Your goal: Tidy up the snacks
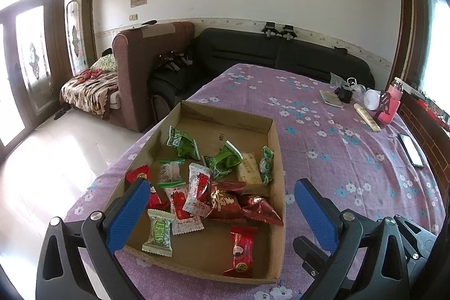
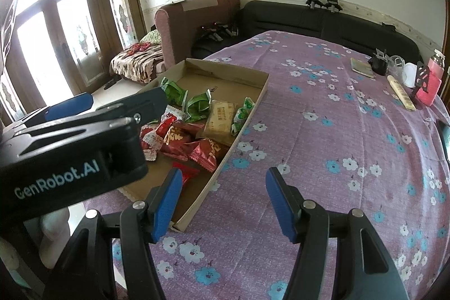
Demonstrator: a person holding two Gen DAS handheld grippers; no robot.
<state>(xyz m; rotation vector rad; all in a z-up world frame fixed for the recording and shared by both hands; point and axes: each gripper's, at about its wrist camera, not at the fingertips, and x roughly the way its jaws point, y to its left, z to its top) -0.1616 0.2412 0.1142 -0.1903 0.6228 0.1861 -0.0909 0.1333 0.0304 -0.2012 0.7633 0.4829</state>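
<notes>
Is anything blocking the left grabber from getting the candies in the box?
Nothing visible blocks it. The left gripper is open above the cardboard tray, which has no lid, with loose snacks like the red candy lying bare inside. Only the tray's low wall stands around them.

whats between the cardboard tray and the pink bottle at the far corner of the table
Mostly bare flowered tablecloth. Near the pink bottle lies a cream tube; the cardboard tray sits apart. Clearest in the right wrist view.
</notes>
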